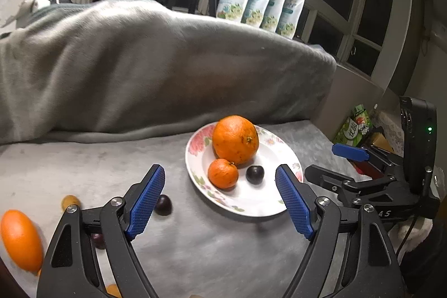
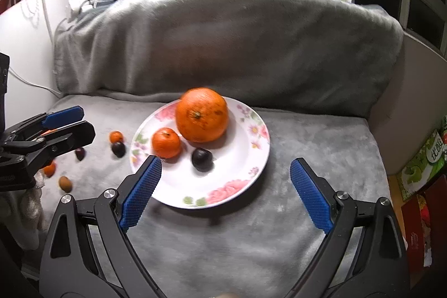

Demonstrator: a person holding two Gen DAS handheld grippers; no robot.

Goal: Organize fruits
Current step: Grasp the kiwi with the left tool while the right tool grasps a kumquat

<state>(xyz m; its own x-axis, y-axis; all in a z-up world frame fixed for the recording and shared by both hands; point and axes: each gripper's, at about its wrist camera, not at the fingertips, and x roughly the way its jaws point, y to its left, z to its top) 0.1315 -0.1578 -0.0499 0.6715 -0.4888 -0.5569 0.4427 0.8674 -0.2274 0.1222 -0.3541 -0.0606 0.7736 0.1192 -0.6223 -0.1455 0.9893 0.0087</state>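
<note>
A white flowered plate (image 1: 259, 203) (image 2: 245, 155) lies on the grey blanket-covered seat. On it sit a big orange (image 1: 235, 138) (image 2: 201, 115), a small mandarin (image 1: 223, 173) (image 2: 166, 143) and a dark plum (image 1: 254, 173) (image 2: 201, 159). My left gripper (image 1: 219, 171) hovers open just short of the plate's near-left rim, with nothing between its blue pads. My right gripper (image 2: 226, 162) stands open before the plate's near edge, also holding nothing. Each gripper shows in the other's view: the right gripper (image 1: 332, 161) at the right, the left gripper (image 2: 83, 122) at the left.
Loose fruit lies left of the plate: dark plums (image 1: 163, 204) (image 2: 118, 149), a small orange (image 2: 116, 136), an oval orange fruit (image 1: 21, 239) and a brownish one (image 2: 65, 183). A blanket-draped backrest (image 2: 223, 41) rises behind. Boxes (image 2: 419, 166) stand at the right.
</note>
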